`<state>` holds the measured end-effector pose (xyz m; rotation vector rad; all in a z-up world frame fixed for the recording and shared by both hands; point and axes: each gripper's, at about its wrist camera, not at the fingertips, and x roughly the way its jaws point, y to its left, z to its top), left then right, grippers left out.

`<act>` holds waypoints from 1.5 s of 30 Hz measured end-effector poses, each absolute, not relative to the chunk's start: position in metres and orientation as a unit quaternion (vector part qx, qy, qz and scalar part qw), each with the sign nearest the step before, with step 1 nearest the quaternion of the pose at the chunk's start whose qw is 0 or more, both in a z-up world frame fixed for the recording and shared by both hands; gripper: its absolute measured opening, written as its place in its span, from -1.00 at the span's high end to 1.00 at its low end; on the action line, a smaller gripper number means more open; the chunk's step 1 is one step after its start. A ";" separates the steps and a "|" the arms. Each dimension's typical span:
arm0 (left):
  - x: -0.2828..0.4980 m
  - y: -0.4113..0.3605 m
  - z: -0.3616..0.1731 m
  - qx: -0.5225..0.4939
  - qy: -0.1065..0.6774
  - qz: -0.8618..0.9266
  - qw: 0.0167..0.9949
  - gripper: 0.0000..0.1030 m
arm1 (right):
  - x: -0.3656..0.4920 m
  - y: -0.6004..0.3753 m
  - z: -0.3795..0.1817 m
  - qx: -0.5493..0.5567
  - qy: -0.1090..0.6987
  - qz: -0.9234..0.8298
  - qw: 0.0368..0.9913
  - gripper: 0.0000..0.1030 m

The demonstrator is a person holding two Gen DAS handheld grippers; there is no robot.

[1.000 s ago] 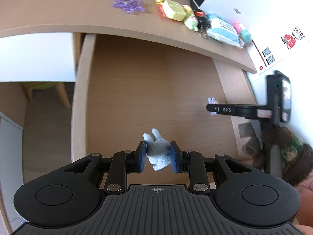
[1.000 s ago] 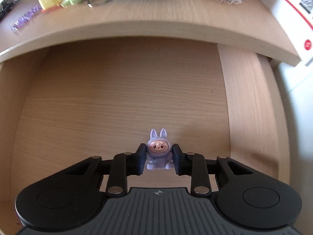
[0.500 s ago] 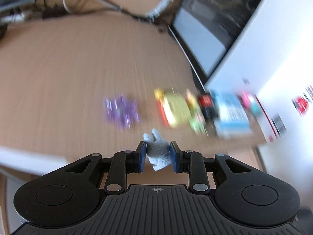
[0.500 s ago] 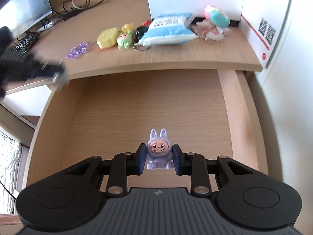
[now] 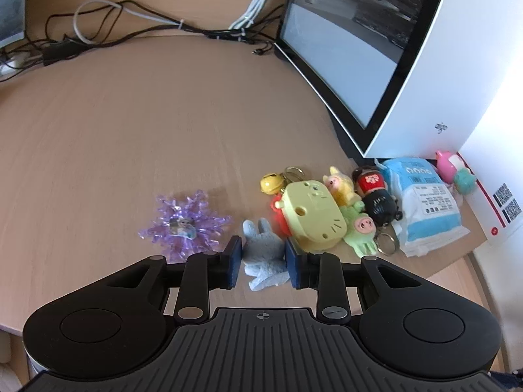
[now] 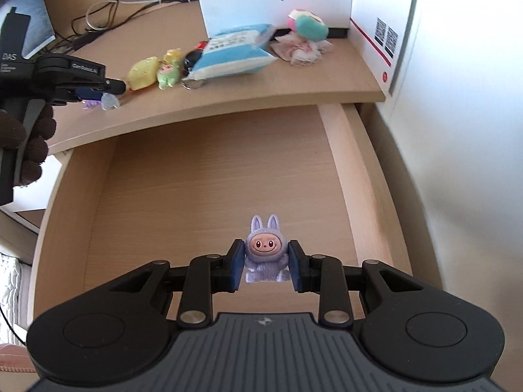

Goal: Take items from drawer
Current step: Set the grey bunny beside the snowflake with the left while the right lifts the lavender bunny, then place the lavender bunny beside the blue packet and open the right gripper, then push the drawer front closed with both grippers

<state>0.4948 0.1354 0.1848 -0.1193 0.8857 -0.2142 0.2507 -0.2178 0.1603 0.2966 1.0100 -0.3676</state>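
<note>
My left gripper [image 5: 263,252] hangs low over the desk top [image 5: 147,130] with a grey-blue plush bunny [image 5: 263,263] between its blue pads. Its jaws are opening, and the pads still touch the plush. The bunny sits between a purple snowflake charm [image 5: 184,223] and a yellow case [image 5: 310,219]. My right gripper [image 6: 266,259] is shut on a small purple rabbit-eared figure [image 6: 264,248], held above the floor of the open wooden drawer [image 6: 202,176]. From the right wrist view, the left gripper [image 6: 111,93] is at the desk's front edge, in a dark-gloved hand [image 6: 29,143].
A row of small toys lies on the desk: a green pig keyring [image 5: 362,228], a red-and-black doll [image 5: 376,196], a blue tissue pack [image 5: 421,202]. Behind them stand a monitor [image 5: 353,52] and a white box [image 5: 457,81]. Cables [image 5: 130,29] run along the back.
My left gripper carried the plush bunny from over the drawer up to the desk top beside the toys. My right gripper lifted the purple figure off the drawer floor.
</note>
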 end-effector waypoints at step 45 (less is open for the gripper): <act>0.327 0.160 0.179 -0.126 0.418 -0.118 0.892 0.40 | 0.272 -0.206 0.215 0.142 0.341 -0.220 0.903 -0.96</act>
